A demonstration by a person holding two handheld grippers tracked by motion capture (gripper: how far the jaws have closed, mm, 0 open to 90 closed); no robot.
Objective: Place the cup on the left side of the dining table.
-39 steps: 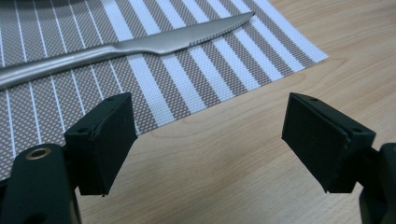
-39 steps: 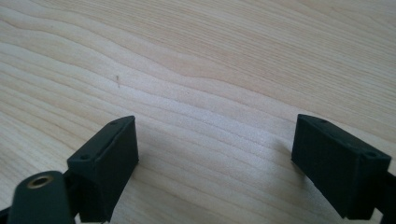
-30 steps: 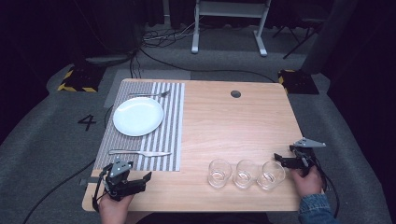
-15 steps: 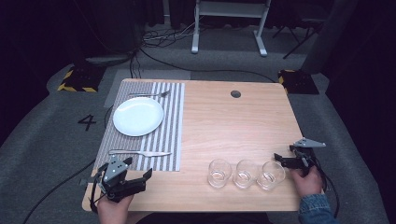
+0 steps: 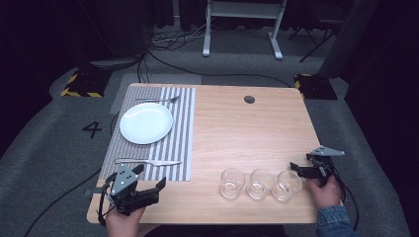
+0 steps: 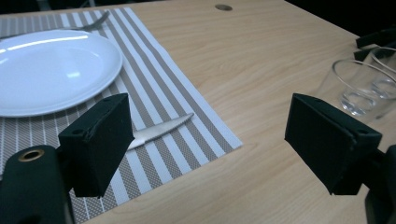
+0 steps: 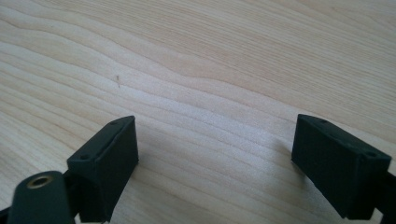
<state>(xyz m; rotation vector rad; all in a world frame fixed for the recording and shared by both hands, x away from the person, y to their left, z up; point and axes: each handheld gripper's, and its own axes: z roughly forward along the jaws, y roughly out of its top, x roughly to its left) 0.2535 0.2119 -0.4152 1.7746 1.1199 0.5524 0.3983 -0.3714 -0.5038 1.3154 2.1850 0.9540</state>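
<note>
My left gripper (image 5: 149,177) sits at the table's front left corner, open and empty, aimed across the table. Between its jaws in the left gripper view (image 6: 210,135) I see a knife (image 6: 161,129) on a striped placemat (image 6: 154,88), with a white plate (image 6: 51,70) beyond it. From above, the knife (image 5: 148,162) lies just ahead of that gripper. Three clear glasses (image 5: 259,183) stand in a row near the front edge. My right gripper (image 5: 296,169) rests just right of the rightmost glass (image 5: 287,185), open over bare wood (image 7: 215,158).
A fork (image 5: 158,100) lies beyond the plate (image 5: 146,123) at the placemat's far end. A round cable hole (image 5: 249,99) sits near the table's far edge. The nearest glass (image 6: 359,88) shows at the right of the left gripper view. Cables and a stand lie on the floor behind the table.
My left gripper has shifted and turned slightly at the front left corner. The right gripper and the table's objects have not moved.
</note>
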